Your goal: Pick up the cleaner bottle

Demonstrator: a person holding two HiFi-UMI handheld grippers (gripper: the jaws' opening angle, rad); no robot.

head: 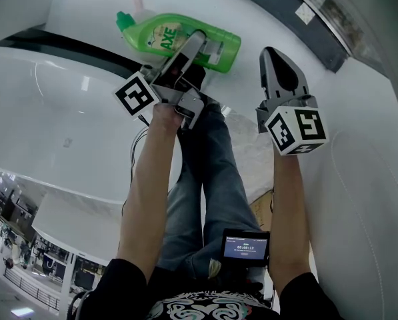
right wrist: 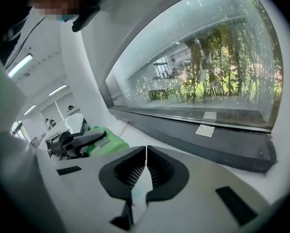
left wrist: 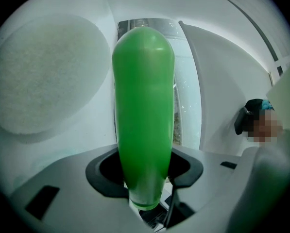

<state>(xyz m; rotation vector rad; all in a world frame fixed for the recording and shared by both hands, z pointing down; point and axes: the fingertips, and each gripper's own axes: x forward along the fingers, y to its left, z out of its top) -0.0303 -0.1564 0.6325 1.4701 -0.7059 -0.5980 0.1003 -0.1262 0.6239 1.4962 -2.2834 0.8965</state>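
- Left tongs (head: pixel 195 43) pinch the cleaner bottle (head: pixel 153 36) across its slick body; its weight could twist it loose.
- Right tongs (head: pixel 282 69), pressed together and empty, give no support.

To your left curves a glossy white basin (head: pixel 45 112). Ahead of you, a big window (right wrist: pixel 183 42) shows green trees (right wrist: pixel 222 69) outside, above a dark sill (right wrist: pixel 232 144) that carries a pale square sticker (right wrist: pixel 205 130). A small lit screen (head: pixel 246 247) sits low by your waist.

I'm in a bright open office.
White curved bench (head: pixel 265 19), big window (right wrist: pixel 174 47) onto greenery (right wrist: pixel 217 76), strip lights (right wrist: pixel 19 64), distant people (right wrist: pixel 47 123).
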